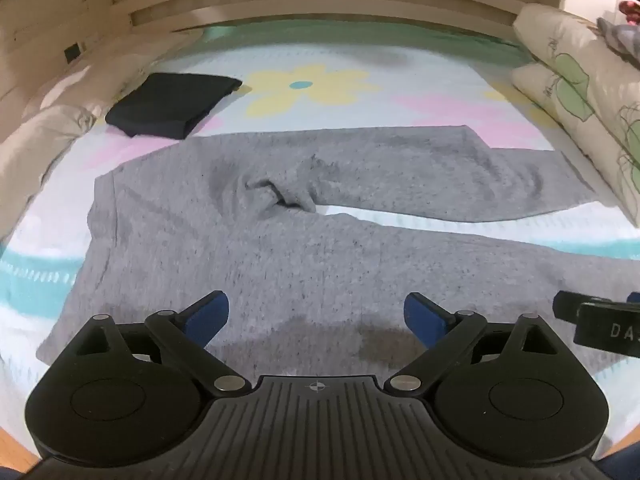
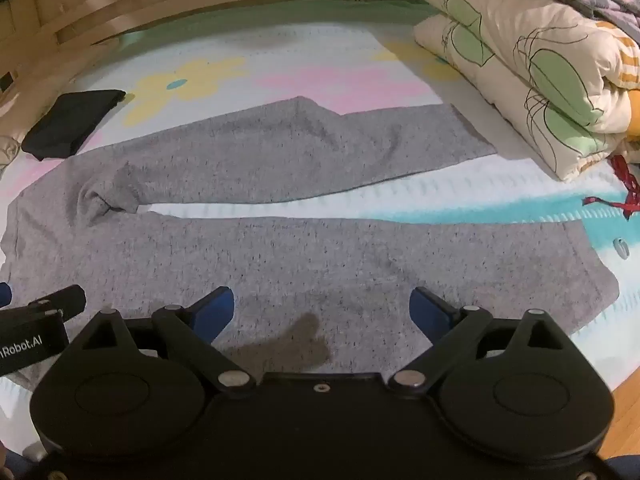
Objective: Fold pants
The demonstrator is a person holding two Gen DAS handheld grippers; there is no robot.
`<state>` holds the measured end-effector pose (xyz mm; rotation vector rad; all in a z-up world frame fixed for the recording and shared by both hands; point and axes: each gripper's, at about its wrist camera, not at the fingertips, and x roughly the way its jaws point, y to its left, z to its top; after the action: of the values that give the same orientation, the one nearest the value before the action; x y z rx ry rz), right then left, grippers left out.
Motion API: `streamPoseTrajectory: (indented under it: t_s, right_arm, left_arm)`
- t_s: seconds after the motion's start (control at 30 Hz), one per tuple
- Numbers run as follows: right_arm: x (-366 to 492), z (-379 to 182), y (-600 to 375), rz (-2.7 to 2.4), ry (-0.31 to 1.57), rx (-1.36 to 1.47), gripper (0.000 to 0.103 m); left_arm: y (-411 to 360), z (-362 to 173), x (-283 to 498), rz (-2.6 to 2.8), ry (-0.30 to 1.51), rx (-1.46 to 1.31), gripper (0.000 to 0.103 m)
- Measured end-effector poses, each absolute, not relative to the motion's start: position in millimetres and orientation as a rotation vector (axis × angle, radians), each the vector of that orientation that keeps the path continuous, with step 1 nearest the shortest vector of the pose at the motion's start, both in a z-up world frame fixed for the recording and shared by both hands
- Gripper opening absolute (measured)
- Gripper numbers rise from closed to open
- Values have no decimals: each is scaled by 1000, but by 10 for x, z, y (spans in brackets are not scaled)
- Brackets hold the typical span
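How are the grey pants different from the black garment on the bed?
The grey heathered pants lie spread open, legs apart and unfolded; the black garment is folded into a compact rectangle. The pants cover much of the flowered bedsheet; the black garment takes up one small patch near the left edge. Both lie on the sheet, untouched.

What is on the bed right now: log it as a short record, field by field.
surface: bed sheet with flower print
main item: grey pants spread flat, legs apart, waist to the left
crotch: bunched
other clothing: folded black garment beyond the waistband
bedding: folded quilt by the leg ends
left gripper: open, over the near leg, holding nothing
right gripper: open, over the near leg, holding nothing
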<state>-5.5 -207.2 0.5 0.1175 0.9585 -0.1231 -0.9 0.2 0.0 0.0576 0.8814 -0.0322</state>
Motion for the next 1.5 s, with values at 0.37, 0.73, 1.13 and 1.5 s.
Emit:
streamPoseTrajectory:
  t_s: [0.37, 0.73, 1.13, 1.5]
  right_arm:
    - [-77, -59, -2059, -107, 984, 113, 96]
    - [-77, 18, -2047, -128, 1010, 120, 96]
    - [-15, -16, -2102, -145, 1060, 178, 96]
    - [-28, -36, -2132, -156, 1077, 170, 96]
  left_arm:
    - [15, -26, -21, -27, 918, 44, 96]
    - [28, -58, -16, -22, 925, 63, 96]
    - [11, -98, -23, -14, 936, 74, 96]
    - [-6, -103, -4, -14, 945, 70, 96]
